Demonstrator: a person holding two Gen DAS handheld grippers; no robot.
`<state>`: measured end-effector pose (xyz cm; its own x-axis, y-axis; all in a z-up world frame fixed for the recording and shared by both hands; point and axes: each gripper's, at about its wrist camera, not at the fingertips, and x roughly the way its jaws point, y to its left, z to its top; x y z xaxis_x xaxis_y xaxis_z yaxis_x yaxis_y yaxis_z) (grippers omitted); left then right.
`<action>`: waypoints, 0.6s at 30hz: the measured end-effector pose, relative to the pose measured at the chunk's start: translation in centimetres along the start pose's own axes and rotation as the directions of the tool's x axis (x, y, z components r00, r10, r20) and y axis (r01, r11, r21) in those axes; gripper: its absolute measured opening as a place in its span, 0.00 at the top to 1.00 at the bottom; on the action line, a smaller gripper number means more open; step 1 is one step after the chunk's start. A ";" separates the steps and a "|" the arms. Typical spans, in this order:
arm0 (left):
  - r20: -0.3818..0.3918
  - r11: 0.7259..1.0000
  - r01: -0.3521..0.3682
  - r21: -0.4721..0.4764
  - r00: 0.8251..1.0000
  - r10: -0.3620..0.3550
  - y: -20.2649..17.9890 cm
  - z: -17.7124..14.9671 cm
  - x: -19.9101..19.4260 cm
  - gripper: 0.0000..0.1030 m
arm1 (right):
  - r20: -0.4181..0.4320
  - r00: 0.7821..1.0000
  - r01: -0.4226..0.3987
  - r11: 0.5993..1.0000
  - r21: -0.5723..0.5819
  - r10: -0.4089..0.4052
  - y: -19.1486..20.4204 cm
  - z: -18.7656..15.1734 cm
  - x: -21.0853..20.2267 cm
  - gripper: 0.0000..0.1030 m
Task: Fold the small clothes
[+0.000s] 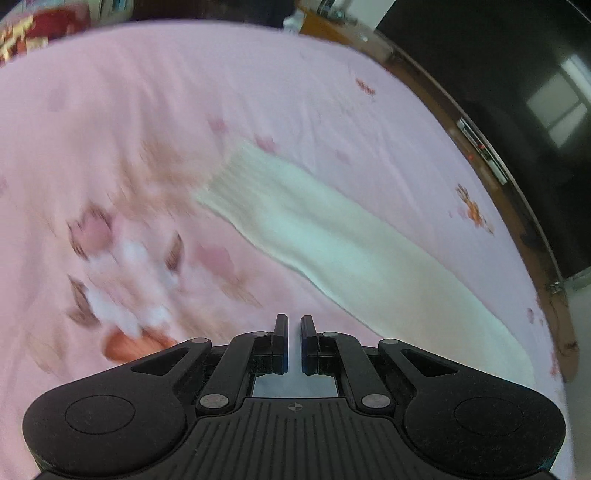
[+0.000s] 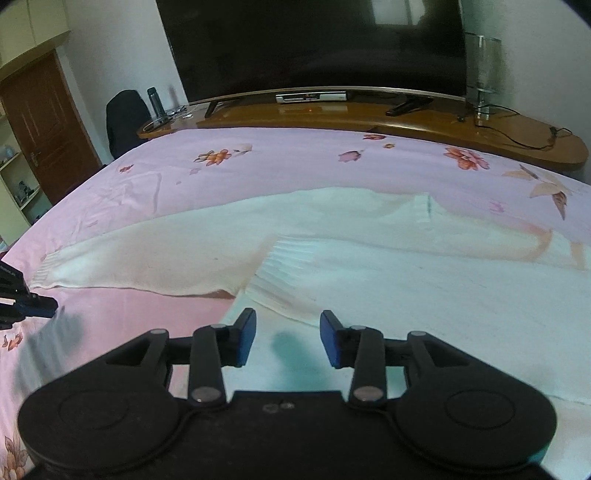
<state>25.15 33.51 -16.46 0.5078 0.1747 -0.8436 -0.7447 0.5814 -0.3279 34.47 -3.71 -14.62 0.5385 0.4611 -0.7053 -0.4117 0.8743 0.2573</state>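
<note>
A white knit sweater (image 2: 369,229) lies flat on the pink flowered bed sheet (image 2: 129,317). One sleeve (image 2: 147,258) stretches to the left and ends in a ribbed cuff (image 2: 42,273). The other sleeve is folded across the body, with its ribbed cuff (image 2: 284,262) just ahead of my right gripper (image 2: 288,317). That gripper hovers open over the white fabric with nothing between its pads. My left gripper (image 1: 294,319) is shut and empty above the sheet, beside the long sleeve (image 1: 332,240). It also shows at the left edge of the right wrist view (image 2: 37,306), near the outstretched cuff.
Beyond the bed's far edge stands a wooden TV bench (image 2: 369,114) with a large dark screen (image 2: 314,44), a set-top box (image 2: 310,98) and a glass lamp (image 2: 484,70). A dark chair (image 2: 125,118) and a wooden door (image 2: 44,122) are at the far left. A red patterned cloth (image 1: 40,29) lies at the bed's corner.
</note>
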 end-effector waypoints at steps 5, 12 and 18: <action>0.111 0.998 0.025 0.060 0.993 -0.032 0.4 -0.1 -1.0 0.97 | -0.010 1.000 -0.012 1.000 -0.007 0.012 0.5 -0.1 0.7 0.62; 0.103 0.998 0.053 -0.027 0.993 -0.050 1.7 1.0 -0.6 0.96 | -0.018 1.000 -0.011 1.000 -0.007 0.011 0.4 -0.1 1.0 0.62; 0.011 0.992 0.043 -0.121 0.999 -0.042 2.9 1.8 1.2 0.96 | -0.016 1.000 -0.008 1.000 -0.006 0.008 0.3 0.0 1.1 0.62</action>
<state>24.35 36.84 -17.71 0.5433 0.1583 -0.8245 -0.7689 0.4883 -0.4129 34.93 -2.98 -15.34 0.5236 0.4656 -0.7135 -0.4206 0.8695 0.2588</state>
